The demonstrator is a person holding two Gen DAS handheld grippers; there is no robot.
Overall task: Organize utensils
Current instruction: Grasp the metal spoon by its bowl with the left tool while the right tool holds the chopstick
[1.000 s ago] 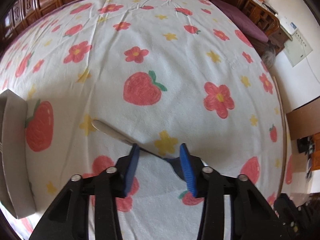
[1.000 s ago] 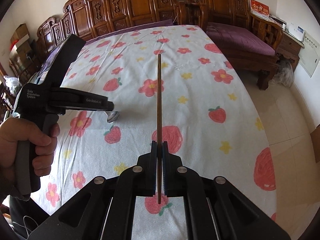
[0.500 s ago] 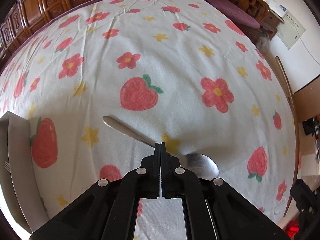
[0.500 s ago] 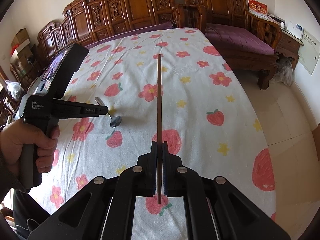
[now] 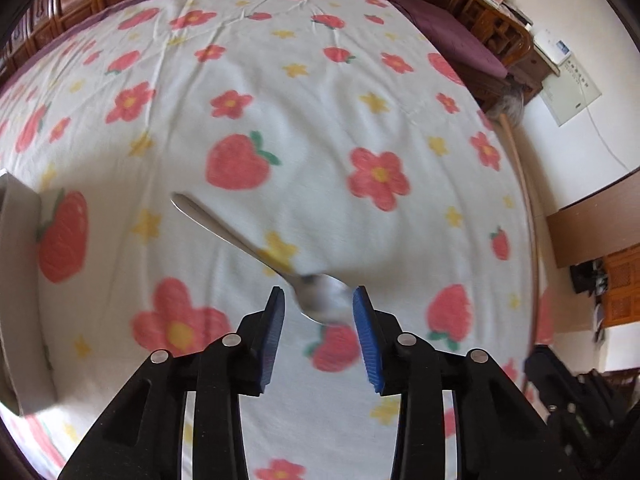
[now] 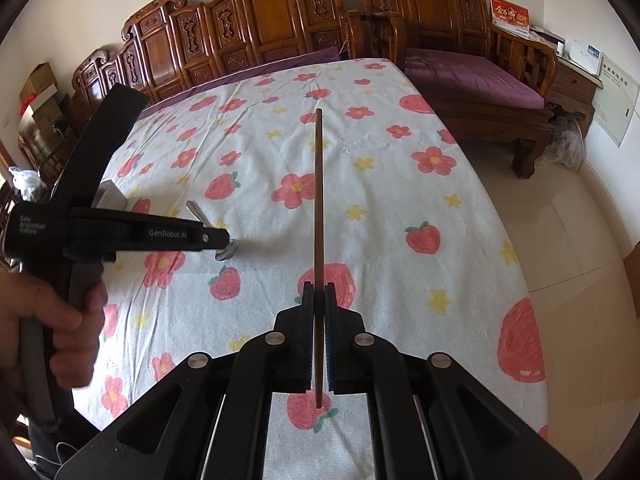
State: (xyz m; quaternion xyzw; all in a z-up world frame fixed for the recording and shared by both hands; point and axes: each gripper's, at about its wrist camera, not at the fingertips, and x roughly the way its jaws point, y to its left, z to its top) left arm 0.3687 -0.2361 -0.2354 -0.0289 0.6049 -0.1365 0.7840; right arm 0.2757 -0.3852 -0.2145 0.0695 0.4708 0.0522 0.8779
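Note:
A steel spoon [image 5: 256, 248] is in front of my left gripper [image 5: 318, 300], its bowl between the open blue pads and its handle pointing up and left; the image is blurred, so I cannot tell whether it touches the cloth. In the right wrist view the spoon [image 6: 224, 250] hangs at the tip of the left gripper [image 6: 224, 240]. My right gripper [image 6: 319, 292] is shut on a brown wooden chopstick [image 6: 318, 200], which points straight ahead over the table.
A flowered, strawberry-print cloth [image 6: 380, 184] covers the table. A grey utensil tray [image 5: 16, 280] sits at the left edge; it also shows in the right wrist view [image 6: 110, 196]. Carved wooden chairs [image 6: 260, 28] and a purple-cushioned bench [image 6: 472, 76] stand beyond.
My left gripper shut on the spoon's handle half a second ago and has now opened; the spoon has slid so its bowl lies between the pads. The right gripper holds steady.

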